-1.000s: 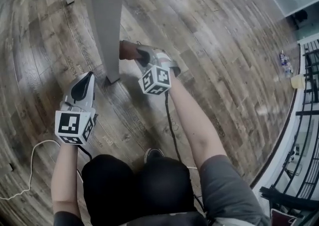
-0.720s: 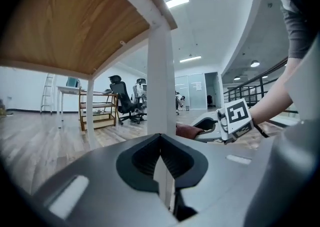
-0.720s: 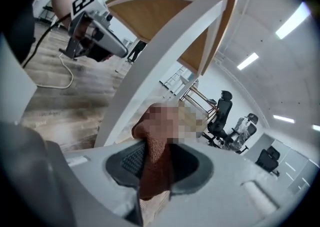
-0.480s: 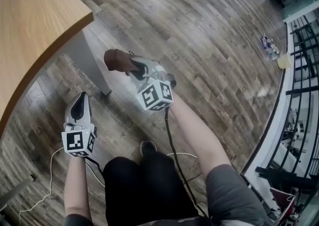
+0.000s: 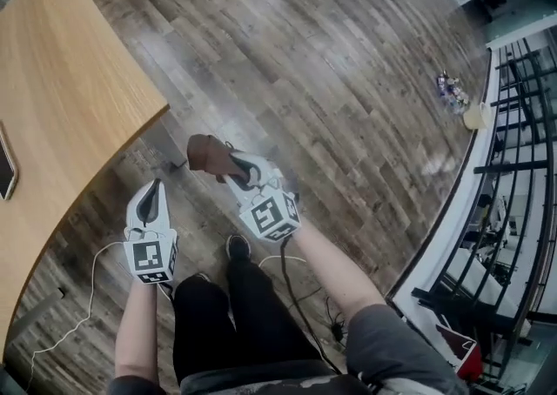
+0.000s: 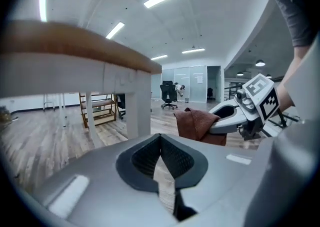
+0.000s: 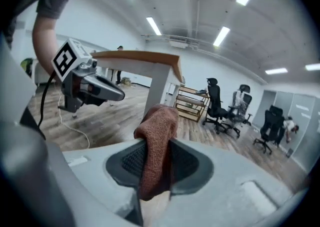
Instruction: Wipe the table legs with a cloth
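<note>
My right gripper [image 5: 228, 167] is shut on a folded brown cloth [image 5: 207, 151], held in the air over the wooden floor and apart from the table. In the right gripper view the cloth [image 7: 157, 143] stands up between the jaws, with the white table leg [image 7: 159, 88] farther ahead. My left gripper [image 5: 150, 197] is shut with nothing in it, to the left of the right one. The left gripper view shows the same leg [image 6: 139, 103] under the tabletop [image 6: 75, 41]. In the head view the wooden tabletop [image 5: 61, 97] hides most of the leg.
A dark phone [image 5: 4, 163] lies at the table's left edge. A white cable [image 5: 87, 297] trails on the floor by my feet. A black railing [image 5: 513, 123] runs along the right. Office chairs [image 7: 220, 108] and a wooden shelf [image 7: 192, 102] stand farther off.
The cloth was against the leg near its foot; now both grippers are raised and away from it. My view has risen, so the tabletop shows from above.
</note>
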The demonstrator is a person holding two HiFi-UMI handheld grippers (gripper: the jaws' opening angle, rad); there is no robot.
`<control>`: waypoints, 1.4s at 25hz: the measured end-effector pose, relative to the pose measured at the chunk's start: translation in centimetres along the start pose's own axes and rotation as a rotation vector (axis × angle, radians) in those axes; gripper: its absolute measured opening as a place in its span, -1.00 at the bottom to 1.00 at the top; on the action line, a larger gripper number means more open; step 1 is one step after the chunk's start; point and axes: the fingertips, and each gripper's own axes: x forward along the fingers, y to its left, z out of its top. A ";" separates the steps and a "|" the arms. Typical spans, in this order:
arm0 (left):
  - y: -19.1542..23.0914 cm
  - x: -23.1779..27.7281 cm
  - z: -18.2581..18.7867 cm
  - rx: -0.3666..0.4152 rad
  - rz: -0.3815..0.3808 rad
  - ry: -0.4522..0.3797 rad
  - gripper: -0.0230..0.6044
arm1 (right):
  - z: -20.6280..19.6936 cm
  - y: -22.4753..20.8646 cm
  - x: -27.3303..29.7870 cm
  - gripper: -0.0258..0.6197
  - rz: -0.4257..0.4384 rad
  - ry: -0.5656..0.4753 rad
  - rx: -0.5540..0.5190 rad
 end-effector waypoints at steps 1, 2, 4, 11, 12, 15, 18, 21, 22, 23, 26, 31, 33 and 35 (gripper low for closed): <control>-0.7 -0.8 1.4 -0.007 -0.005 0.008 -0.86 | 0.8 0.0 -1.2 -0.62 -0.009 0.003 0.064; -1.5 -1.6 2.8 -0.010 -0.018 0.017 -0.86 | 1.7 -0.1 -2.4 -0.62 -0.018 0.003 0.126; -3.4 -3.3 5.3 -0.016 -0.052 0.045 -0.86 | 3.6 0.1 -4.5 -0.62 -0.028 0.002 0.236; -5.8 -5.8 12.5 -0.033 -0.029 0.071 -0.86 | 10.4 -2.1 -9.3 -0.62 -0.026 -0.007 0.298; -6.0 -5.5 13.6 -0.040 -0.020 0.060 -0.86 | 11.1 -2.7 -9.5 -0.62 -0.022 -0.011 0.292; -6.8 -5.0 16.2 -0.050 -0.013 0.043 -0.86 | 12.6 -4.2 -10.2 -0.62 -0.025 -0.015 0.316; -7.5 -5.2 18.3 -0.052 -0.001 0.022 -0.86 | 14.0 -4.7 -11.5 -0.62 -0.031 -0.030 0.351; -7.5 -6.1 19.6 -0.080 0.006 -0.003 -0.86 | 14.0 -4.3 -12.7 -0.62 -0.039 -0.009 0.386; -7.3 -6.5 20.0 -0.087 0.006 -0.005 -0.86 | 13.8 -3.9 -13.1 -0.62 -0.040 0.007 0.387; -7.0 -7.0 20.1 -0.090 0.003 -0.005 -0.86 | 13.6 -3.5 -13.4 -0.62 -0.042 0.023 0.382; -5.7 -9.2 20.1 -0.082 -0.023 -0.008 -0.86 | 13.1 -1.9 -14.5 -0.62 -0.073 0.059 0.380; -2.1 -13.4 18.5 -0.067 -0.059 -0.004 -0.86 | 13.6 1.0 -15.5 -0.62 -0.214 0.082 0.467; -0.9 -15.1 17.9 -0.071 -0.074 0.001 -0.86 | 14.6 2.6 -16.0 -0.62 -0.270 0.072 0.508; 0.1 -16.8 17.7 -0.078 -0.090 -0.002 -0.86 | 15.5 4.0 -16.8 -0.62 -0.318 0.063 0.544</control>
